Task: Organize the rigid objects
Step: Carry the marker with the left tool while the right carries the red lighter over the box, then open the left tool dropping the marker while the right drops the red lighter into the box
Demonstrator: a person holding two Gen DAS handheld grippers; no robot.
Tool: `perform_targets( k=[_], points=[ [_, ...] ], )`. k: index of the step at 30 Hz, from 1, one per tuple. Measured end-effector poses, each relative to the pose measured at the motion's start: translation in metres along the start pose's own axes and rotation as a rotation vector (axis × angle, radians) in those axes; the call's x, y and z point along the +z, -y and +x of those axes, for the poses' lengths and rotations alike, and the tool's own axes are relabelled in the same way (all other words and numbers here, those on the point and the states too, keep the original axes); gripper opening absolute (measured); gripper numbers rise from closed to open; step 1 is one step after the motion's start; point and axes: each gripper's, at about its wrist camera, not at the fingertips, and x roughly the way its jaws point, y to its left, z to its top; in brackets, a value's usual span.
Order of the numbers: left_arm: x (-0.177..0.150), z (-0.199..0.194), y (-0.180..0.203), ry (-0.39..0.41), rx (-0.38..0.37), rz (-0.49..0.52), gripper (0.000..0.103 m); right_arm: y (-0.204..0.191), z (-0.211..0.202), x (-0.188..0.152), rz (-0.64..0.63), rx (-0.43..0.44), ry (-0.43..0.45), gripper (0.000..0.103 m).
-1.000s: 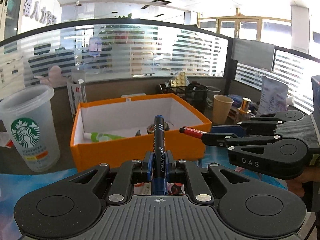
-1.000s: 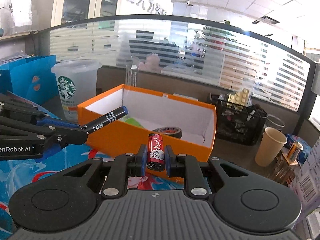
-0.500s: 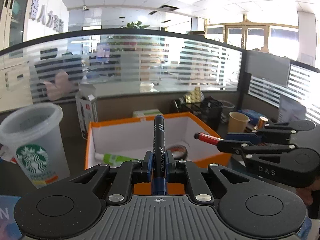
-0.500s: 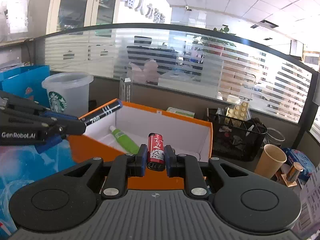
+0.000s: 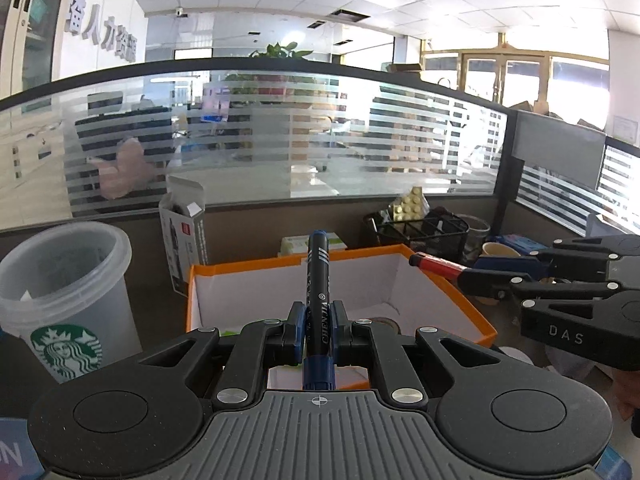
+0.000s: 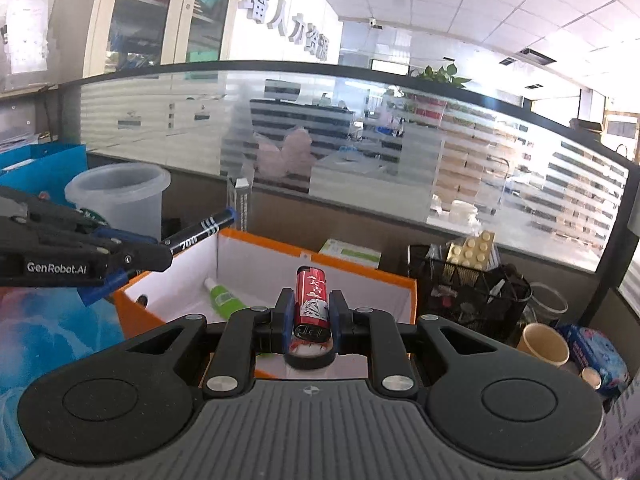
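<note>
My left gripper (image 5: 318, 330) is shut on a black marker (image 5: 318, 280) with blue ends, which points forward over the near wall of the orange box (image 5: 472, 312). It also shows in the right wrist view (image 6: 200, 234). My right gripper (image 6: 311, 316) is shut on a red lighter (image 6: 311, 300) and holds it above the orange box (image 6: 392, 280). The lighter also shows in the left wrist view (image 5: 436, 265). A green tube (image 6: 224, 298) and a roll of black tape (image 5: 380, 322) lie inside the box.
A clear Starbucks cup (image 5: 68, 304) stands left of the box. A black wire basket (image 6: 476, 300) and a paper cup (image 6: 542, 344) stand to the right. A small carton (image 5: 186, 240) stands behind the box by the glass partition.
Both grippers have risen and moved forward, so the box now sits lower and closer under them. Both still hold their objects.
</note>
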Motion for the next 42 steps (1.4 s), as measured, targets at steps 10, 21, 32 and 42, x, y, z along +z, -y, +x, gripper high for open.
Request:
perform_targets(
  k=[10, 21, 32, 42],
  points=[
    [0.015, 0.017, -0.01, -0.011, 0.018, -0.014, 0.011, 0.006, 0.011, 0.016, -0.003, 0.001, 0.003, 0.017],
    [0.018, 0.048, -0.015, -0.05, 0.028, -0.027, 0.011, 0.011, 0.04, 0.023, 0.018, 0.019, -0.019, 0.017],
    [-0.002, 0.079, -0.022, -0.134, 0.026, -0.038, 0.011, 0.014, 0.091, -0.005, 0.055, 0.071, -0.148, 0.017],
    [-0.016, 0.094, -0.026, -0.176, 0.02, -0.046, 0.011, 0.01, 0.131, -0.03, 0.056, 0.069, -0.257, 0.017]
  ],
)
